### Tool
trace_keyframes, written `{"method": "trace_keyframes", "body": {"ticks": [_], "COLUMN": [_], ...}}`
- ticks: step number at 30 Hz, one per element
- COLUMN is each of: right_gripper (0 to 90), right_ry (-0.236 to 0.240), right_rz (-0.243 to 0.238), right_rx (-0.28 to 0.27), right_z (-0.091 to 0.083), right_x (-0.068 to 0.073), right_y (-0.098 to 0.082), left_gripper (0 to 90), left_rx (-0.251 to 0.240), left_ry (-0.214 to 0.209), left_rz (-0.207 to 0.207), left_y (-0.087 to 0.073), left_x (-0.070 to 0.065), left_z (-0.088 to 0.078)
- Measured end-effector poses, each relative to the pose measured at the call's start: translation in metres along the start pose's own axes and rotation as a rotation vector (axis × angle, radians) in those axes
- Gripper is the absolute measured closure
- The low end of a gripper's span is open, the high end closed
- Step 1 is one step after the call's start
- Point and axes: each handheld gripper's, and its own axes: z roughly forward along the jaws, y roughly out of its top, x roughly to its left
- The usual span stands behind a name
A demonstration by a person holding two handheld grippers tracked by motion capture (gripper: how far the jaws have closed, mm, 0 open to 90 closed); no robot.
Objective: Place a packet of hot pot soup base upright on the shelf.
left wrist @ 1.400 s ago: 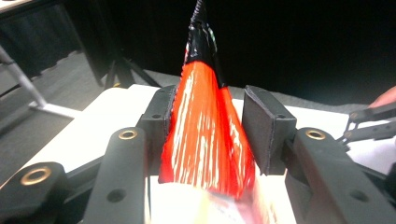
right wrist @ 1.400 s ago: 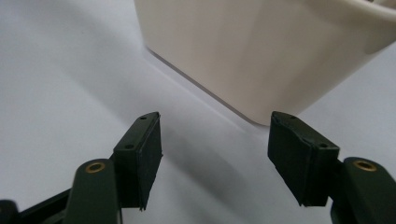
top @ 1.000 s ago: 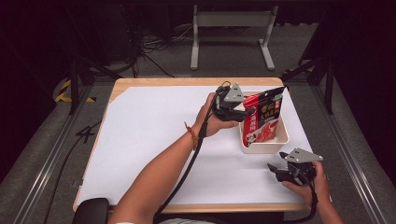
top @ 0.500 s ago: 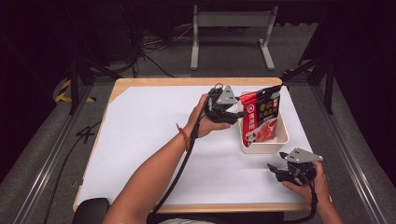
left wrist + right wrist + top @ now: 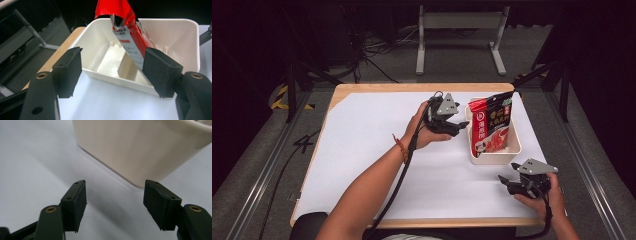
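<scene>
A red snack pouch (image 5: 492, 127) stands upright, leaning in a white plastic bin (image 5: 494, 159) at the table's right. My left gripper (image 5: 459, 127) hovers just left of the bin, pointing at it. Its jaws have just been opening and stand open, with nothing pressed between them. In the left gripper view the pouch (image 5: 125, 32) leans inside the bin (image 5: 150, 22), beyond the gripper (image 5: 112, 72) and partly behind one jaw. My right gripper (image 5: 504, 182) rests low near the front right edge, open and empty. In the right gripper view the gripper (image 5: 115, 205) faces the bin's outer wall (image 5: 140, 150).
A white sheet (image 5: 377, 150) covers the wooden table (image 5: 362, 88). Dark floor, cables and a metal stand (image 5: 459, 35) lie beyond the far edge. A black cable trails from the left gripper along the forearm.
The left gripper has let go of the pouch and drawn back to the left, with its jaws wider apart. The pouch stays standing in the bin. The right gripper has kept still.
</scene>
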Motion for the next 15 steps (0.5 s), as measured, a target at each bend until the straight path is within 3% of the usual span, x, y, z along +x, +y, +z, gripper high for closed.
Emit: {"method": "trace_keyframes", "body": {"ticks": [6,10,15], "right_gripper": [34.7,34.6,34.6], "right_ry": [0.0,-0.001,-0.002], "right_rz": [-0.001,-0.003,-0.006], "right_rx": [-0.001,-0.003,-0.003], "right_z": [0.0,-0.001,-0.001], "right_x": [0.001,0.001,0.001], "right_y": [0.001,0.001,0.001], "left_gripper": [24.7,22.6,18.1], "left_rx": [0.029,0.023,0.059], "left_ry": [0.033,0.026,0.05], "left_rz": [0.015,0.015,0.041], "left_y": [-0.008,-0.013,-0.021], "left_x": [-0.001,0.0,0.001], "left_z": [-0.007,-0.014,-0.023]}}
